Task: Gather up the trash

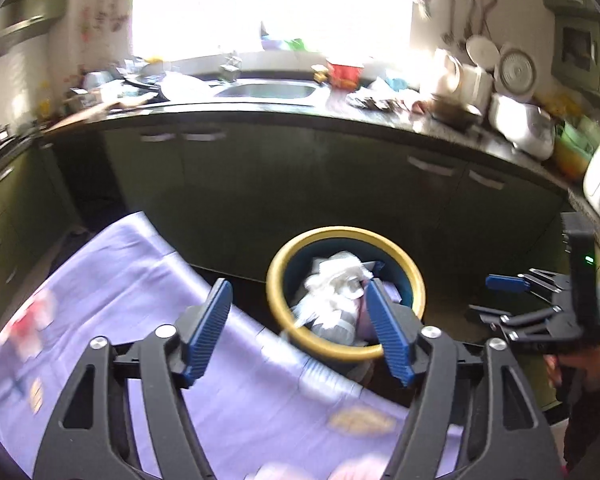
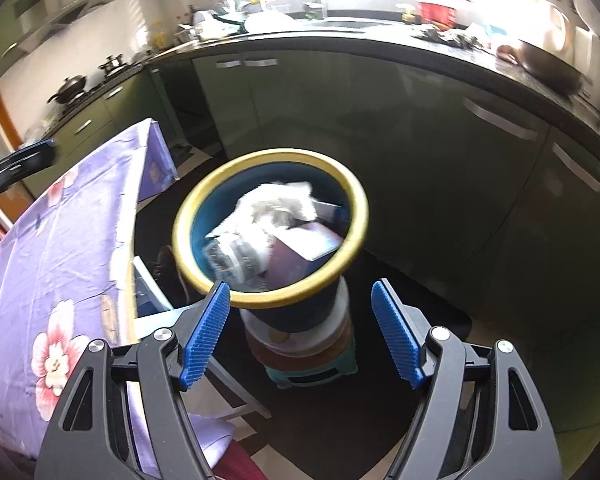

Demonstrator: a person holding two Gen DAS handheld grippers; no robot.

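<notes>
A dark blue trash bin with a yellow rim (image 1: 274,280) (image 2: 188,208) stands on a small stack of stools beside the table. Crumpled white paper (image 1: 340,276) (image 2: 278,200), a clear wrapper and a purple box lie inside it. My left gripper (image 1: 298,330) is open and empty, held over the table edge just before the bin. My right gripper (image 2: 302,332) is open and empty, just in front of and above the bin; it also shows in the left wrist view (image 1: 496,296), right of the bin.
A table with a purple flowered cloth (image 1: 140,312) (image 2: 60,260) lies to the left of the bin. Dark green cabinets (image 1: 300,184) under a cluttered black counter with a sink (image 1: 268,90) stand behind. A teal stool (image 2: 312,372) carries the bin. A stove with pans (image 2: 72,88) is far left.
</notes>
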